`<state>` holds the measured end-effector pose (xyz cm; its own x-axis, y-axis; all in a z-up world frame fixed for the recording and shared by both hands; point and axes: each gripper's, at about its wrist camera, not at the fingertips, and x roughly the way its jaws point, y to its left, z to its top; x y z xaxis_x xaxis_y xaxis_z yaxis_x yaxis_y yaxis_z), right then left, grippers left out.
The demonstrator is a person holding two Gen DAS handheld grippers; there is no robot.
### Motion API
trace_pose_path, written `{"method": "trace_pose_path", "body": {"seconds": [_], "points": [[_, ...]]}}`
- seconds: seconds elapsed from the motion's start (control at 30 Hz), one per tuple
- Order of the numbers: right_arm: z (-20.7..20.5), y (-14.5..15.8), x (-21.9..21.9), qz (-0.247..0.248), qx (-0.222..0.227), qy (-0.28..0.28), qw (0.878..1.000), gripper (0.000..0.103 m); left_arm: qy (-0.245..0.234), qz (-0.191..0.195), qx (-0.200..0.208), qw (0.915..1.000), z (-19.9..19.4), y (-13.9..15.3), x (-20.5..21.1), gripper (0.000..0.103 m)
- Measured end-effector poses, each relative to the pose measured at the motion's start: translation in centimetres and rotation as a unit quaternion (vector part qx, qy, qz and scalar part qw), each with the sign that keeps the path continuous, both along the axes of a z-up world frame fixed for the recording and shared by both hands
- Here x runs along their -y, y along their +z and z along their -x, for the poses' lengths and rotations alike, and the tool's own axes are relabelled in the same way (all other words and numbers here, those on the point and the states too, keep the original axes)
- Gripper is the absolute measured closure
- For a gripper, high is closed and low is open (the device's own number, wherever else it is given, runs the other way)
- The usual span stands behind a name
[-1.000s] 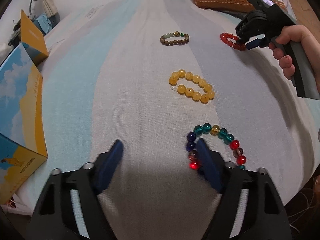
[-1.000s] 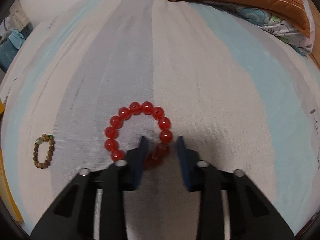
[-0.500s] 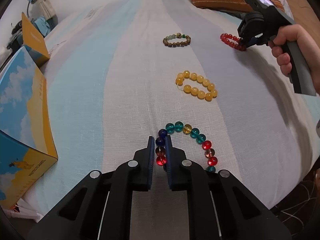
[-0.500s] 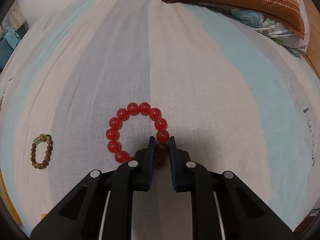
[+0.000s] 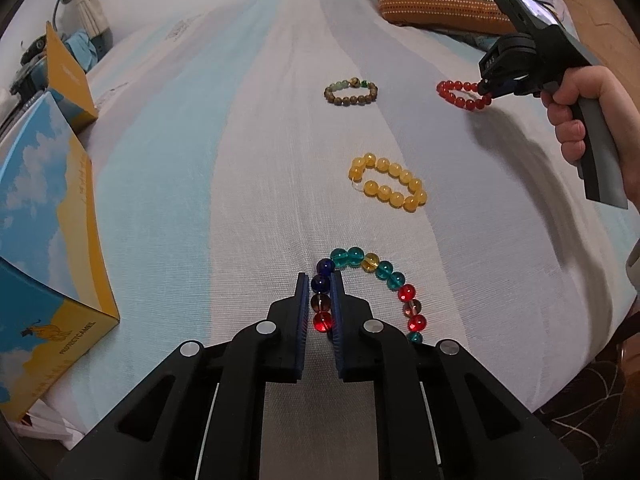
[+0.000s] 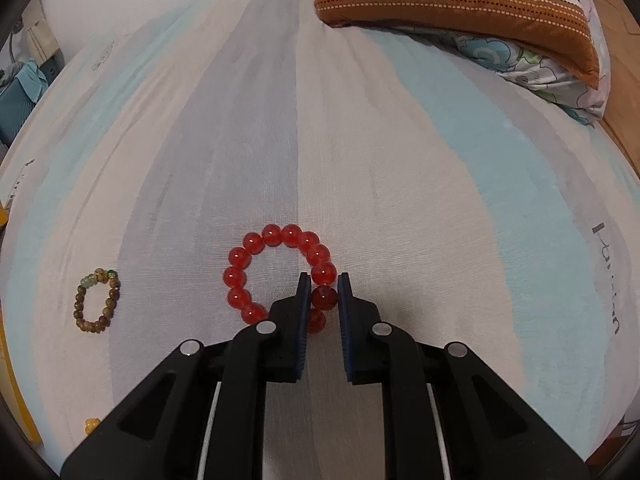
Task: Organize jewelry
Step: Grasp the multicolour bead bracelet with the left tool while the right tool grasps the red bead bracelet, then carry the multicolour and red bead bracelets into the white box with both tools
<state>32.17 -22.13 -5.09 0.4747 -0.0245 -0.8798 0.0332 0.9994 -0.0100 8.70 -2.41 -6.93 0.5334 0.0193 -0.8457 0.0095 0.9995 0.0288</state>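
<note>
Several bead bracelets lie on a striped bedsheet (image 5: 200,184). My left gripper (image 5: 320,280) is shut on the multicoloured bracelet (image 5: 384,270), with its blue, brown and red beads pressed between the pads. In the right wrist view my right gripper (image 6: 323,282) is shut on the red bracelet (image 6: 276,240), pinching one dark red bead; the rest of the loop rests on the sheet. From the left wrist view that right gripper (image 5: 486,86) shows at far right, held by a hand (image 5: 572,120), clamped on the red bracelet (image 5: 460,94). A yellow bracelet (image 5: 390,182) and a brown bracelet (image 5: 351,92) lie loose between them.
An open blue-and-yellow cardboard box (image 5: 44,240) stands at the left edge of the bed. A striped pillow (image 6: 460,0) and a floral one (image 6: 532,64) lie at the head. The brown bracelet (image 6: 96,300) sits left of the red one. The bed edge drops off at lower right.
Both grippers closed: the left from wide open onto the multicoloured bracelet's beads, the right from half open onto a red bead. The right gripper has since risen slightly.
</note>
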Motion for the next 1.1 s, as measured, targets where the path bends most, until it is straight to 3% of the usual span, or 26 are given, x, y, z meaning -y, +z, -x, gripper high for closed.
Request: {"method": "trace_pose_path", "body": {"seconds": [0.63,1.1], "points": [[2.4,2.5,-0.8,-0.005,0.026,0.015,1.0,0.09,-0.001,0.038,-0.002,0.9993,0.3,2.7,-0.6,0.094],[3.7,4.6,-0.4,-0.01,0.044,0.021,0.999,0.09,0.011,0.029,0.012,0.9995,-0.2,5.2,-1.4,0.094]]}}
